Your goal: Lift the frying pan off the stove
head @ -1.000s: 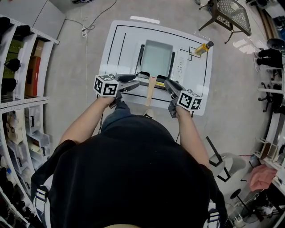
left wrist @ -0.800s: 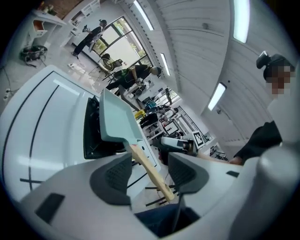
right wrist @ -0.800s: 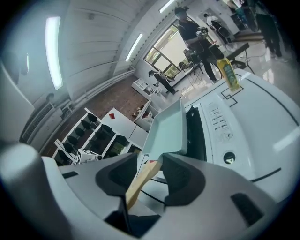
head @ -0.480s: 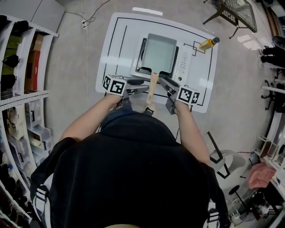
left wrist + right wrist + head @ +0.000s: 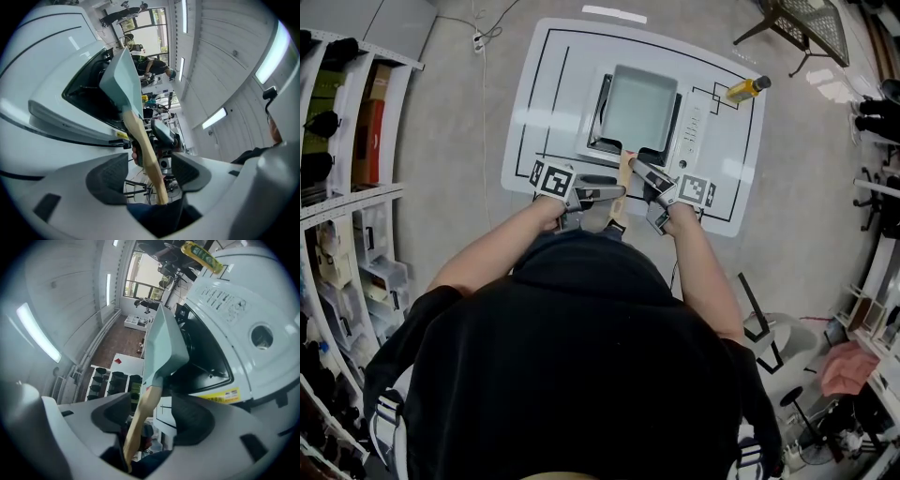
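Observation:
A square pale green frying pan sits on the white stove, its wooden handle pointing toward me. My left gripper reaches in from the left and my right gripper from the right, both at the handle. In the left gripper view the handle runs between the pads without being pressed. In the right gripper view the handle likewise lies between wide jaws, below the pan. Both pairs of jaws have just been opening.
The stove stands on a white table with black lines. A yellow bottle lies at the table's far right corner. Shelves line the left wall and a mesh chair stands at the top right.
Both grippers have closed in on the wooden handle from either side and rolled. Their jaws stand wider than before.

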The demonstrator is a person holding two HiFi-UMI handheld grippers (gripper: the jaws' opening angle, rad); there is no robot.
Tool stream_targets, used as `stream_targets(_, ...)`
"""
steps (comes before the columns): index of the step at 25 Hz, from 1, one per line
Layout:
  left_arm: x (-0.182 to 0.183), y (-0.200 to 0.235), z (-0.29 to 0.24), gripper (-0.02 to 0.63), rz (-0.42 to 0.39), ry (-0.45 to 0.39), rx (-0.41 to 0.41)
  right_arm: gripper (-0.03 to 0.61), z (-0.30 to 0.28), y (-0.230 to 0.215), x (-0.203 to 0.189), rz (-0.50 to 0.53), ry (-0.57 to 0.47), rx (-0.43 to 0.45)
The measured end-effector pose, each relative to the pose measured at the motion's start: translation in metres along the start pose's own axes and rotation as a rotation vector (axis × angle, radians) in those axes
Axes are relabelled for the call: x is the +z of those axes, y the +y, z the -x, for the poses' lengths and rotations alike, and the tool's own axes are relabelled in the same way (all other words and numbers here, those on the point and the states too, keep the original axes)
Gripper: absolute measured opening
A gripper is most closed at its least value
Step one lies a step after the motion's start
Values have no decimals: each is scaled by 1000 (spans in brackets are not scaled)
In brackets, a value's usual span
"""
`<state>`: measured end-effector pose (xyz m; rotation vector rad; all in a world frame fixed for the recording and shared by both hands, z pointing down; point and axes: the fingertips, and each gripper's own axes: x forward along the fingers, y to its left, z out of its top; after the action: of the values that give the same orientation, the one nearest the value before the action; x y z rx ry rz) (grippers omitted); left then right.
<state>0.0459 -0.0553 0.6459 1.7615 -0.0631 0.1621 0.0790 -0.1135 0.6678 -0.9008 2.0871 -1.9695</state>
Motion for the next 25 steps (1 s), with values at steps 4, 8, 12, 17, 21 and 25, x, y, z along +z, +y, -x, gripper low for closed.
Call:
stream_targets(4, -6, 0, -9, 284, 51, 11, -37, 264, -8, 0, -2, -73, 14, 60)
stream_targets(8, -10, -1, -14, 282, 117, 12, -71, 264, -15, 0, -3, -125, 25, 115)
stream_targets(12, -11, -3, -18, 282, 141, 26, -104, 264, -21, 2, -3, -151, 38, 154)
stream_targets(17, -17, -6, -23, 272, 149, 63, -132, 261, -28, 2, -6, -186, 56, 185)
stream_targets(21, -22, -10, -28, 223, 152, 90, -148, 215, -32, 7, -9, -194, 78, 216)
stream_targets(25, -26, -16, -30, 170, 160, 110, -177, 181, -35, 6, -11, -198, 89, 207)
